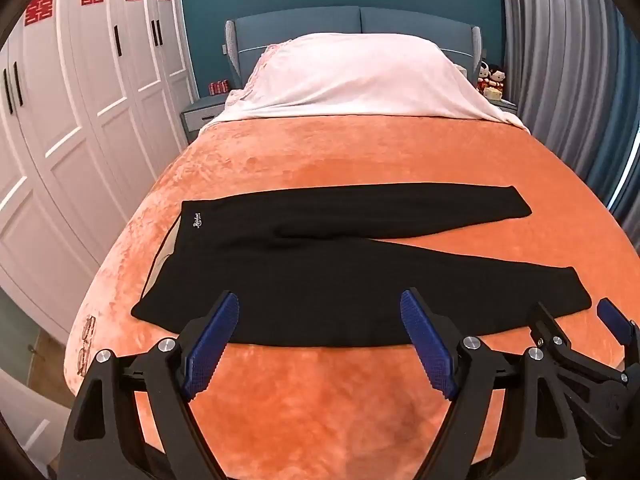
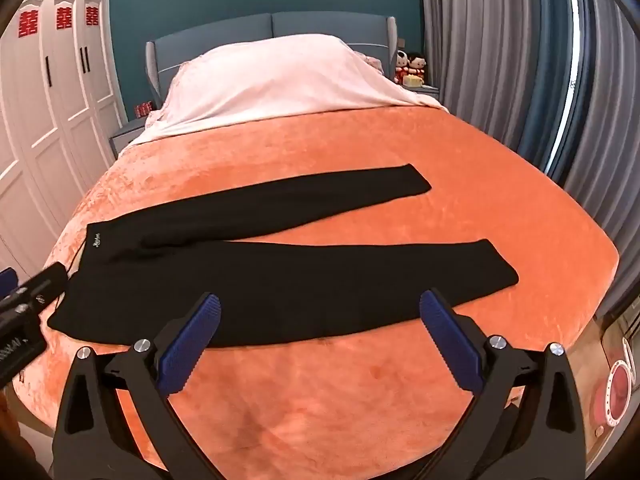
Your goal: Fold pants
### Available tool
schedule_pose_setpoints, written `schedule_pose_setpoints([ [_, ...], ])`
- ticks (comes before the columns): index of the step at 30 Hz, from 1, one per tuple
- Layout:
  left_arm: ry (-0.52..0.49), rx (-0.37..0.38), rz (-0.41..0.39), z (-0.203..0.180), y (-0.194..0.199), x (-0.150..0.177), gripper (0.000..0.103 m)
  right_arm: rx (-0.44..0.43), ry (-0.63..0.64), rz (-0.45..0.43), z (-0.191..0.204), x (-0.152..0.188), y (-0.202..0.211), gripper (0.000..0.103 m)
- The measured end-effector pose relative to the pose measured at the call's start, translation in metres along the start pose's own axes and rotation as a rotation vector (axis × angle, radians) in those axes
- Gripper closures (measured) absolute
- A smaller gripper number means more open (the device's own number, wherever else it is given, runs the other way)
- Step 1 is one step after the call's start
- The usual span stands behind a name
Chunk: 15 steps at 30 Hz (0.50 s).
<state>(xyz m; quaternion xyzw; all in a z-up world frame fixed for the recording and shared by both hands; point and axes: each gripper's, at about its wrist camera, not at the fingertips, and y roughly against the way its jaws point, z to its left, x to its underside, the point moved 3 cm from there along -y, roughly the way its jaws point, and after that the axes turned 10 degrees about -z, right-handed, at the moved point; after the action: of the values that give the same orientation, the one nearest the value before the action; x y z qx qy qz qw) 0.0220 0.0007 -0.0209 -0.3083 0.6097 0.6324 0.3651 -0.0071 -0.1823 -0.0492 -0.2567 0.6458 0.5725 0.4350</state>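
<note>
On the bed: black pants, two grippers

Across the orange blanket (image 1: 320, 152) lie black pants (image 1: 320, 280), spread flat and unfolded; waistband at the left, both legs running right, slightly parted; small white logo near the waistband. Left gripper (image 1: 320, 320) hovers over the near edge, jaws wide apart, nothing between them; right gripper (image 2: 320, 320) likewise, jaws wide, empty. White pillow cover (image 1: 360, 76) at the headboard; white wardrobe (image 1: 80, 100) at left.

An orange plush blanket (image 1: 320, 152) is spread over a bed. At its head, a pale pink sheet (image 1: 360, 76) is draped before a blue headboard (image 1: 360, 20). White wardrobes (image 1: 80, 100) with red paper emblems are seen left of the bed, grey curtains (image 2: 500, 60) right, and two dolls (image 2: 410, 64) on a nightstand beside the headboard.
</note>
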Motion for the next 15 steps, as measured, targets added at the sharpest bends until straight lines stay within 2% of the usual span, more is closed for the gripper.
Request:
schedule_pose_setpoints([
  [15, 0.002, -0.01, 0.019, -0.003, 0.008, -0.004, 0.022, -0.007, 0.024, -0.023, 0.012, -0.011, 0.018, 0.005],
])
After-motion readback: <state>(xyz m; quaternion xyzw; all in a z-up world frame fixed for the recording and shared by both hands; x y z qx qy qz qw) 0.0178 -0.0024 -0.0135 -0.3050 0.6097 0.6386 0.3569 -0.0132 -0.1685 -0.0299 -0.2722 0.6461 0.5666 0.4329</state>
